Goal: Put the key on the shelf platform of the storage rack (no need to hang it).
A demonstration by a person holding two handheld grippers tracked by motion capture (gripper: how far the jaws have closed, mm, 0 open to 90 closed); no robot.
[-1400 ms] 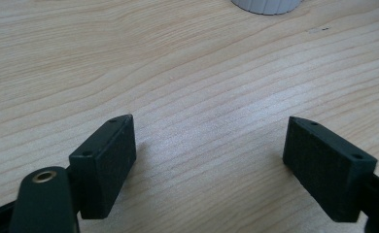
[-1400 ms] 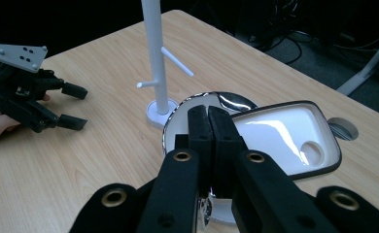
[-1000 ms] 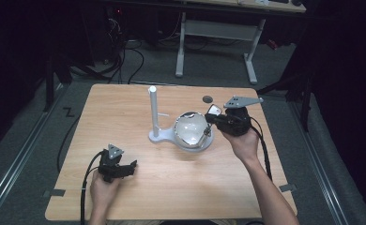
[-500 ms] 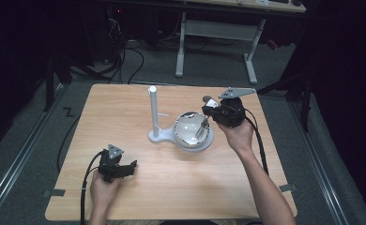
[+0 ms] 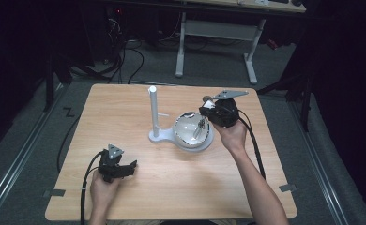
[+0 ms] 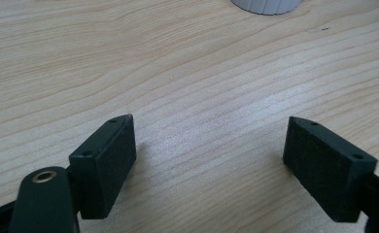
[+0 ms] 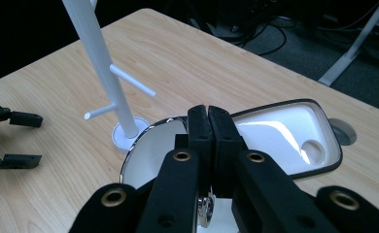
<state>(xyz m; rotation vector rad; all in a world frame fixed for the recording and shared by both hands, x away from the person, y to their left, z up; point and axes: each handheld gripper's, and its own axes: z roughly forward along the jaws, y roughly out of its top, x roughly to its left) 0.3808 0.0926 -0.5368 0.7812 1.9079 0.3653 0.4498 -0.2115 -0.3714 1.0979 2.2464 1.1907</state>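
Observation:
My right gripper (image 5: 204, 116) (image 7: 208, 110) hovers over the right rim of a round, chrome-rimmed white dish (image 5: 186, 129) (image 7: 148, 160). Its jaws are pressed together on a small shiny metal piece (image 5: 201, 125) (image 7: 204, 209) that dangles over the dish. The piece is too small to identify. A white stand (image 5: 153, 112) (image 7: 105, 82) with a tall pole and short pegs rises just left of the dish. At the table's front left, my left gripper (image 5: 131, 168) (image 6: 209, 141) rests low over bare wood with its jaws wide apart and nothing between them.
A white tray-like shape with a black rim (image 7: 318, 121) lies just beyond the dish. A grey round disc (image 7: 344, 131) is set in the wooden table (image 5: 125, 117) behind it. The white base (image 6: 265, 5) shows ahead of the left jaws. Cables trail from both grippers.
The right gripper has shifted slightly toward the far side and left, over the dish's rim, with the metal piece now hanging in sight. The left gripper has stayed put.

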